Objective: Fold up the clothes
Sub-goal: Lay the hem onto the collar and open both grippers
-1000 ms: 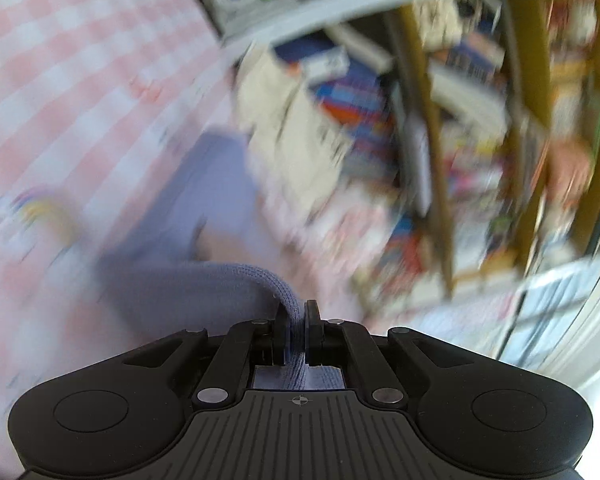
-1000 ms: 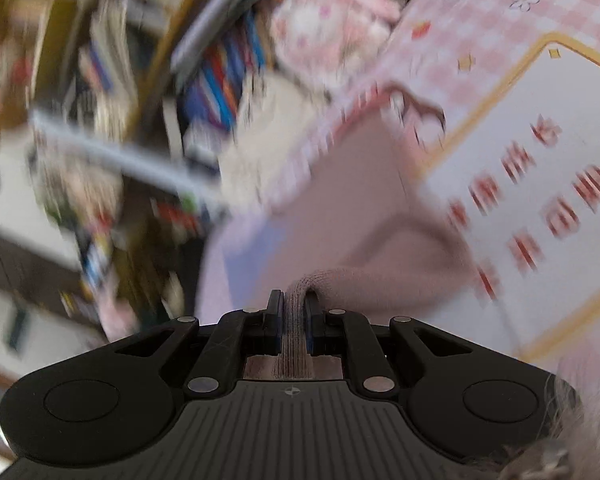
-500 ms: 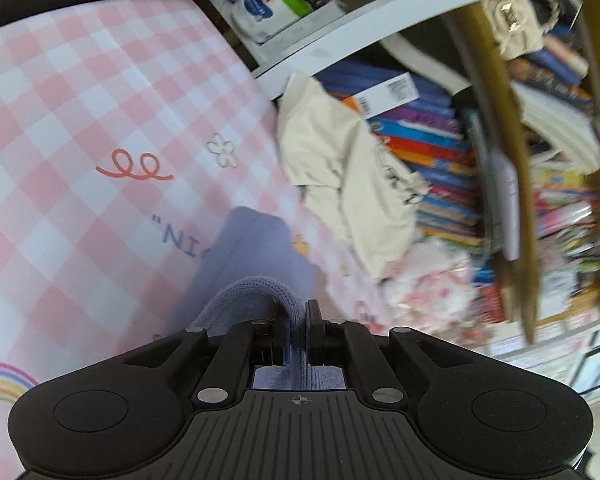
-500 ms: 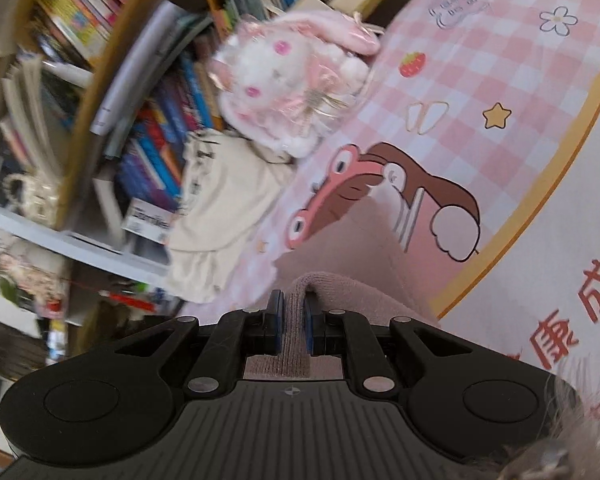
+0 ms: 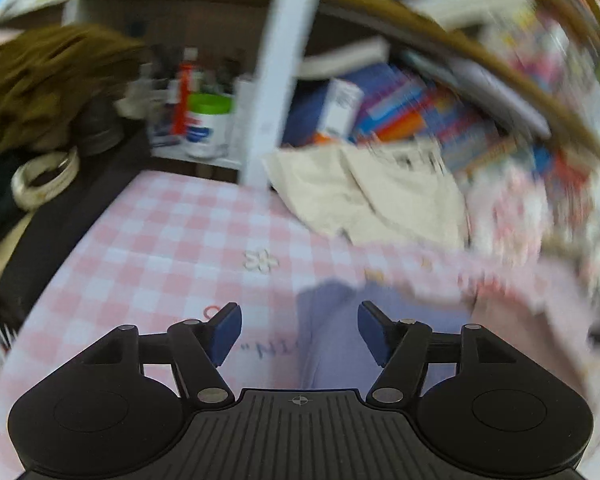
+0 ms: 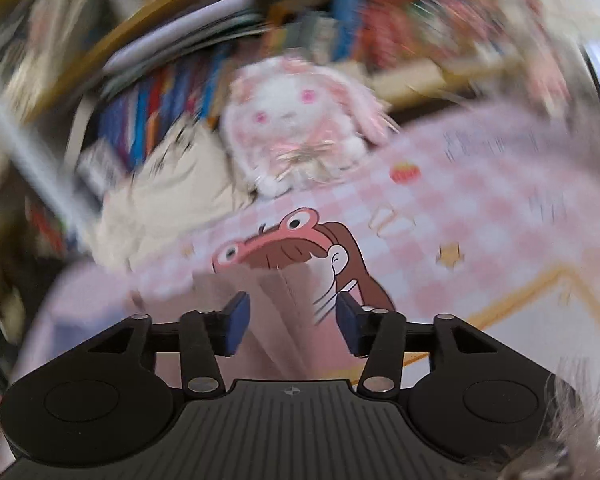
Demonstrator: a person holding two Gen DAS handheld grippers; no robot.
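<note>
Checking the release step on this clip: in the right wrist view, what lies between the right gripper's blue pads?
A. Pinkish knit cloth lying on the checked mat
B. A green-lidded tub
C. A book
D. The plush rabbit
A: the right gripper has its jaws opening, with the pinkish knit cloth lying loose between them on the checked mat.

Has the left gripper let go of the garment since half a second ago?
Yes. Left gripper is opening; the garment now lies on the checked cloth between its pads.

Two grippers are seen: the left gripper (image 5: 299,332) and the right gripper (image 6: 293,322). One lilac garment (image 5: 340,336) and one pink garment (image 6: 284,320) are counted on one checked cloth (image 5: 172,240). One cream garment (image 5: 364,196), one plush rabbit (image 6: 296,120) and one green-lidded tub (image 5: 208,128) are counted. The books are too blurred to be counted.
</note>
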